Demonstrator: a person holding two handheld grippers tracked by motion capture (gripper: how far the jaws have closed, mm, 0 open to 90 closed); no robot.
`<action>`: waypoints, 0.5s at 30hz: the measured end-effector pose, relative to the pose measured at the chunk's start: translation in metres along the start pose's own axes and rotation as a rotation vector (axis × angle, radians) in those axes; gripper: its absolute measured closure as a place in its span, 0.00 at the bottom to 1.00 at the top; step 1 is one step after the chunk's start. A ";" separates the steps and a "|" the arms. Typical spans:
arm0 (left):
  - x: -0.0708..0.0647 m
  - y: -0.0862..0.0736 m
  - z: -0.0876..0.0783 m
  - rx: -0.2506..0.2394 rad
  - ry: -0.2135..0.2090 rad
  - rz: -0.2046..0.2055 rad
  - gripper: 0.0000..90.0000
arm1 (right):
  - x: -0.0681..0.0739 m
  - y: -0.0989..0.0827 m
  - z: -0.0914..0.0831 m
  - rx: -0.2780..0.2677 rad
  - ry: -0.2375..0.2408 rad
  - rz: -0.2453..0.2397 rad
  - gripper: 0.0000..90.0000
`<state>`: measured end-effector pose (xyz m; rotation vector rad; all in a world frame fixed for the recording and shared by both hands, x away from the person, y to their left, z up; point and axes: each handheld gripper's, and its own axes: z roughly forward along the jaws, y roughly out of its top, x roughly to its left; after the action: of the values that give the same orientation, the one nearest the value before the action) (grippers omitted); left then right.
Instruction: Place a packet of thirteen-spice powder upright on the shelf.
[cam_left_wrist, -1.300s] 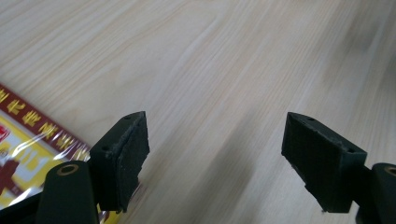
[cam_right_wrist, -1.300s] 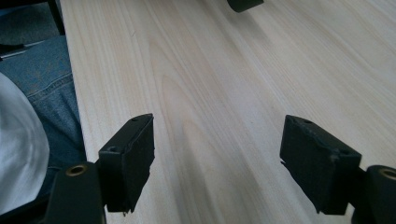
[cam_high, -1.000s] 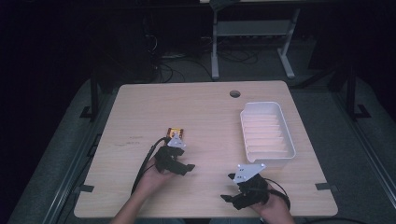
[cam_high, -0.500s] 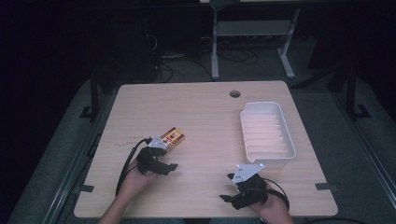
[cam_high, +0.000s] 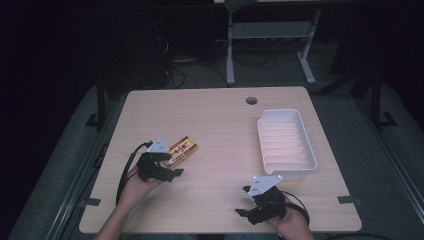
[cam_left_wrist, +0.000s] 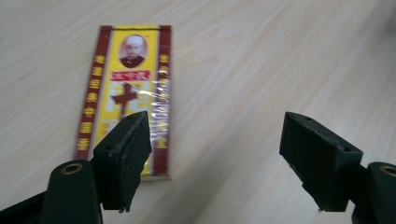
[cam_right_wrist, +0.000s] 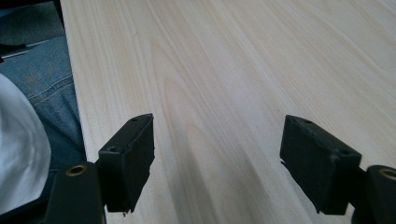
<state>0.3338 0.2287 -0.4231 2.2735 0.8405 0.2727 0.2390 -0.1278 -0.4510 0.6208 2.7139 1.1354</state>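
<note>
The left gripper's (cam_left_wrist: 215, 140) fingers (cam_left_wrist: 128, 158) are spread wide and hold nothing. The left gripper view shows a flat yellow-and-red packet (cam_left_wrist: 126, 88) lying on the tabletop (cam_left_wrist: 261, 60), its near end partly behind one finger; the printed characters and small portrait are readable here. In the high view the same packet (cam_high: 182, 148) is a small slanted shape just beside the left gripper (cam_high: 167, 167).

The right gripper's (cam_right_wrist: 217, 161) fingers (cam_right_wrist: 320, 161) are also spread, over bare wood. Its view catches denim (cam_right_wrist: 46, 88) past the edge. The high view places the right gripper (cam_high: 250, 207) near the front edge, with a white ribbed tray (cam_high: 285, 142) well apart to the right.
</note>
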 end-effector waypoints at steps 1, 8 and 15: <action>0.003 0.001 0.000 -0.002 0.007 -0.004 0.27 | 0.000 0.000 0.000 0.000 0.000 0.000 0.28; 0.022 0.002 0.002 0.011 0.047 -0.031 0.24 | 0.000 0.000 0.000 0.003 0.004 0.000 0.28; 0.039 -0.002 0.013 0.053 0.056 -0.075 0.24 | 0.001 0.000 0.001 0.003 0.006 -0.006 0.28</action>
<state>0.3679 0.2477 -0.4360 2.2864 0.9706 0.2844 0.2388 -0.1270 -0.4514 0.6108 2.7217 1.1339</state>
